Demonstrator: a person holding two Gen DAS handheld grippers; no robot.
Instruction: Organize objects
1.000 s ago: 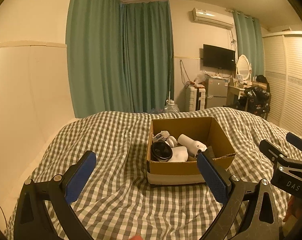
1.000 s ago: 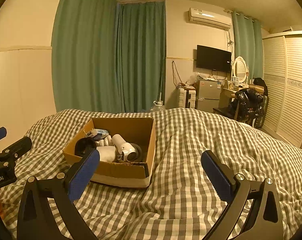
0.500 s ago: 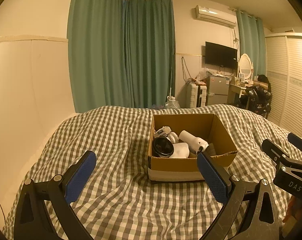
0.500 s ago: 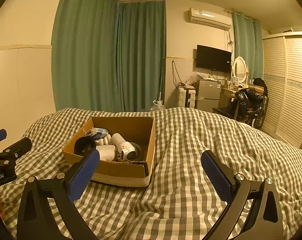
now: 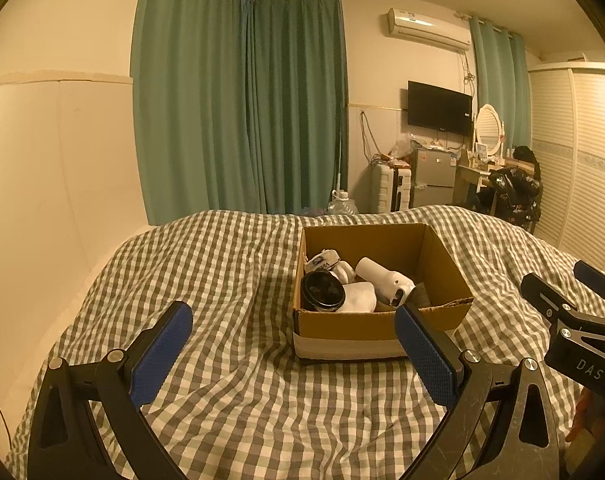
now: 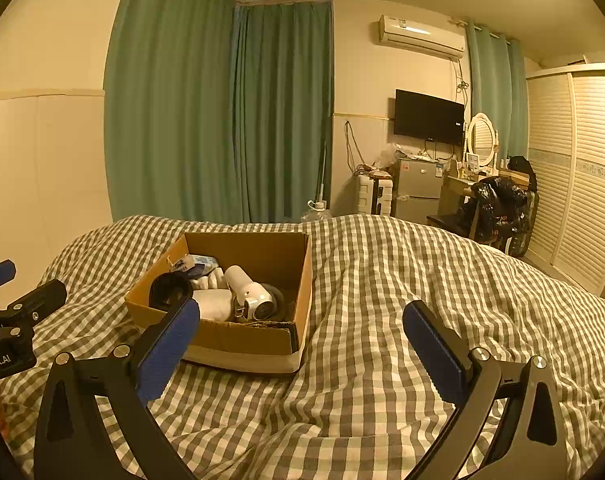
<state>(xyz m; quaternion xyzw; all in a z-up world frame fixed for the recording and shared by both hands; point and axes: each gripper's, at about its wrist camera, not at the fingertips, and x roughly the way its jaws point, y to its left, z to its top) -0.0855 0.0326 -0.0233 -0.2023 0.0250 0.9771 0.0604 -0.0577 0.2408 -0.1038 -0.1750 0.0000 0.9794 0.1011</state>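
An open cardboard box point(image 5: 382, 324) sits on the checked bed cover; it also shows in the right wrist view point(image 6: 238, 338). Inside lie a white hair dryer point(image 5: 384, 280), a black round object point(image 5: 322, 290), a white folded item point(image 5: 360, 298) and a small packet point(image 5: 322, 259). My left gripper point(image 5: 292, 354) is open and empty, held above the cover in front of the box. My right gripper point(image 6: 302, 346) is open and empty, to the right of the box. The right gripper also shows at the right edge of the left wrist view point(image 5: 574, 312).
The checked cover point(image 6: 402, 280) is rumpled around the box. A pale wall panel point(image 5: 42, 200) runs along the bed's left side. Green curtains point(image 5: 242, 120), a small fridge point(image 5: 432, 178), a dressing table and a slatted wardrobe point(image 6: 574, 180) stand beyond the bed.
Both grippers have drawn back and risen slightly, so the box looks a little farther off. Both stay open and empty. The box's contents have not moved.
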